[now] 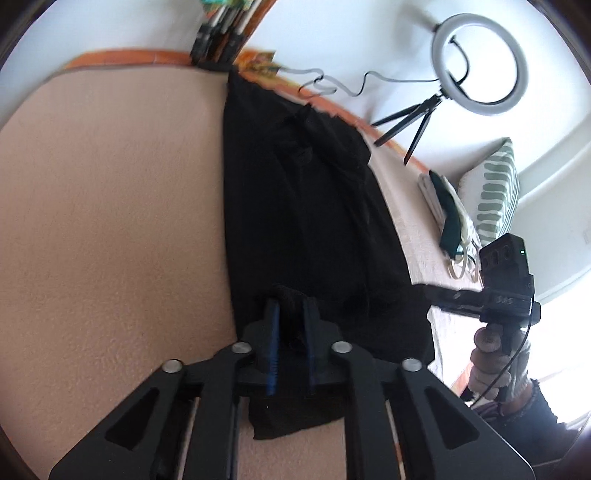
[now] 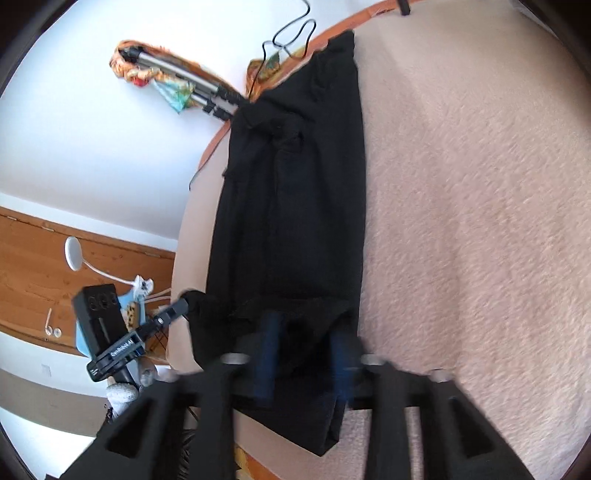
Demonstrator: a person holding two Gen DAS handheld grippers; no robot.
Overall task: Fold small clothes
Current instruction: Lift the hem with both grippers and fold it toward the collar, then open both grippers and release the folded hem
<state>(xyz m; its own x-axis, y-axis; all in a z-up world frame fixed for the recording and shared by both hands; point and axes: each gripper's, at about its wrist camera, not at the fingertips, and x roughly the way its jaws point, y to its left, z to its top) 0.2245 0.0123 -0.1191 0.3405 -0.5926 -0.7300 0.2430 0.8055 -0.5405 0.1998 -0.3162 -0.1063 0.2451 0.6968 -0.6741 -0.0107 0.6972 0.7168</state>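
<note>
A black garment [image 1: 310, 221] lies stretched lengthwise on a beige textured cover [image 1: 110, 221]. My left gripper [image 1: 291, 306] is shut on a bunched near corner of the black garment. In the right wrist view the same black garment [image 2: 295, 206] runs away from me, and my right gripper [image 2: 306, 332] has its blue pads [image 2: 267, 350] around the other near corner, pinching a fold of cloth. The right gripper [image 1: 436, 291] also shows at the right of the left wrist view, and the left gripper [image 2: 184, 299] at the left of the right wrist view.
A ring light on a small tripod [image 1: 476, 62] stands at the far edge. A striped green pillow [image 1: 495, 192] and folded clothes [image 1: 447, 206] lie at the right. Tripod legs [image 2: 192, 85] and a cable [image 2: 291, 33] sit past the cover's orange edge.
</note>
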